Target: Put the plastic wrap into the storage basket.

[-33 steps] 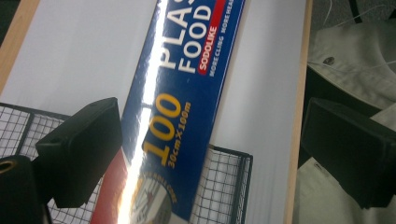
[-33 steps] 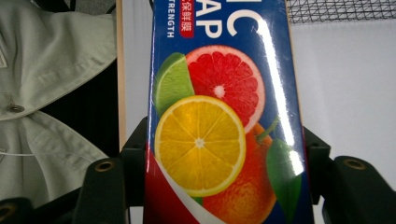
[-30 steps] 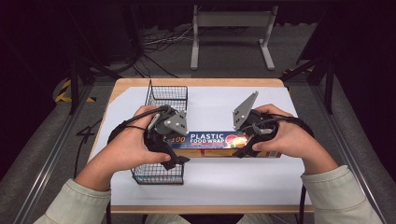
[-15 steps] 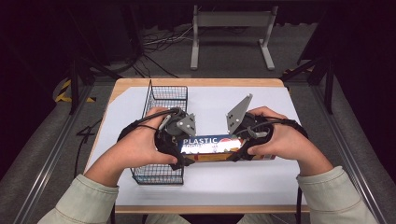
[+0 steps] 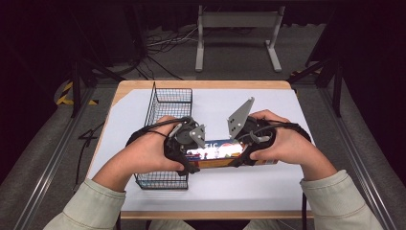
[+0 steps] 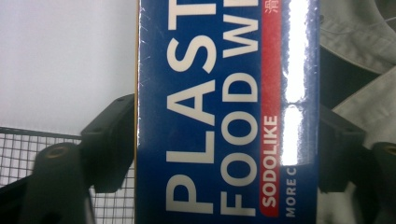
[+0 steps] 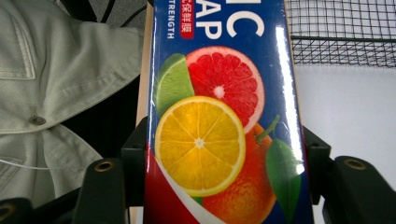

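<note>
A long blue plastic food wrap box (image 5: 218, 151), printed with citrus fruit, hangs crosswise between my two hands just above the white mat. My left gripper (image 5: 193, 162) grips its left end: in the left gripper view the black jaws have just been closing and both pads now press the sides of the box (image 6: 224, 116). The left gripper (image 6: 227, 140) straddles the "PLASTIC FOOD WRAP" lettering. At the right end, my right gripper (image 5: 242, 157) is shut on the box (image 7: 219, 116). The right gripper (image 7: 226, 158) clamps it at the orange slice.
A black wire basket (image 5: 167, 103) stands upright on the white mat (image 5: 287, 124), left of centre, its near end under my left hand. The basket mesh (image 6: 28, 154) lies close beside the left jaw. A metal stand (image 5: 237, 28) sits on the floor beyond the table.
My left hand has slid right from over the basket onto the box's left end, and its jaws have gone from wide open to closed on the box. The right hand has stayed put.
</note>
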Tool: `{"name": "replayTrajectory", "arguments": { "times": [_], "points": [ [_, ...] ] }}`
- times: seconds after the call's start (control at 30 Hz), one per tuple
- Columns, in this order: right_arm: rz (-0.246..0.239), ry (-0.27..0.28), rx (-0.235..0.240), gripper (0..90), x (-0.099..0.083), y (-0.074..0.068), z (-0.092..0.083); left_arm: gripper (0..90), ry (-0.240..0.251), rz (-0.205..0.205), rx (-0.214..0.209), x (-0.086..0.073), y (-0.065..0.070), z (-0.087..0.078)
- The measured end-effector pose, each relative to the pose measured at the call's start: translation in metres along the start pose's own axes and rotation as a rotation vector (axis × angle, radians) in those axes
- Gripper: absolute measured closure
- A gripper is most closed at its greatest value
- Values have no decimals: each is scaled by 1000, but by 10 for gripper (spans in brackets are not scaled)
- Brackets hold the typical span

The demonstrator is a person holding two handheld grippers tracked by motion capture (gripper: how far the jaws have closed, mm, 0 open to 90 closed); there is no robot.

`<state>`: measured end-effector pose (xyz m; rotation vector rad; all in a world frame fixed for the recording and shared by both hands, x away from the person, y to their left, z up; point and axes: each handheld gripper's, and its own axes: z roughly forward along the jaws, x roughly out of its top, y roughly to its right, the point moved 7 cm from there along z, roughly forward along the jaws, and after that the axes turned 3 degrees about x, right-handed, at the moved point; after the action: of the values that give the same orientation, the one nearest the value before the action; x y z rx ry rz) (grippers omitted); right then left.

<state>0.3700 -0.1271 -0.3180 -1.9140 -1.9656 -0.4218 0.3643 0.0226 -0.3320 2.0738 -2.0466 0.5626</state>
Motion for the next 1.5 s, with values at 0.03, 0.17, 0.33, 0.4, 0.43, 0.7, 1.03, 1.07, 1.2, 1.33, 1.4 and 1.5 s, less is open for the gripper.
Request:
{"name": "replayTrajectory", "arguments": {
  "times": [0.03, 0.17, 0.33, 0.4, 0.43, 0.7, 1.03, 1.07, 1.2, 1.33, 1.4, 1.5],
  "points": [
    [-1, 0, 3, 399, 0, 0, 0, 297, -6, 5, -10, 0, 0, 0],
    [-7, 0, 5, 399, 0, 0, 1, 352, -4, -7, -51, -1, 1, 0],
    [-12, 1, 16, 397, -1, -1, 4, 391, -22, -39, -88, -1, 3, 2],
    [-16, -4, 22, 394, -1, -1, 5, 396, -24, -42, -85, -1, 3, 3],
    [-16, -4, 22, 394, -1, -1, 5, 396, -23, -48, -86, -1, 4, 3],
    [-38, 7, 33, 376, -3, 0, 4, 408, -11, -80, -86, 1, 8, 2],
    [-49, 107, -78, 78, -4, 7, -13, 409, -31, -121, -71, -1, 7, 0],
    [-44, 119, -85, 73, -4, 7, -17, 409, -31, -139, -69, -1, 6, -1],
    [-19, 192, -120, 72, -6, 9, -36, 409, -32, -204, -8, -5, -2, -3],
    [28, 247, -163, 73, -11, 14, -53, 408, -8, -264, -6, -8, -5, -8],
    [38, 257, -172, 73, -13, 15, -55, 408, -3, -287, 12, -9, -8, -10],
    [86, 282, -210, 79, -20, 22, -65, 407, -11, -358, 27, -13, -13, -13]
  ]
}}
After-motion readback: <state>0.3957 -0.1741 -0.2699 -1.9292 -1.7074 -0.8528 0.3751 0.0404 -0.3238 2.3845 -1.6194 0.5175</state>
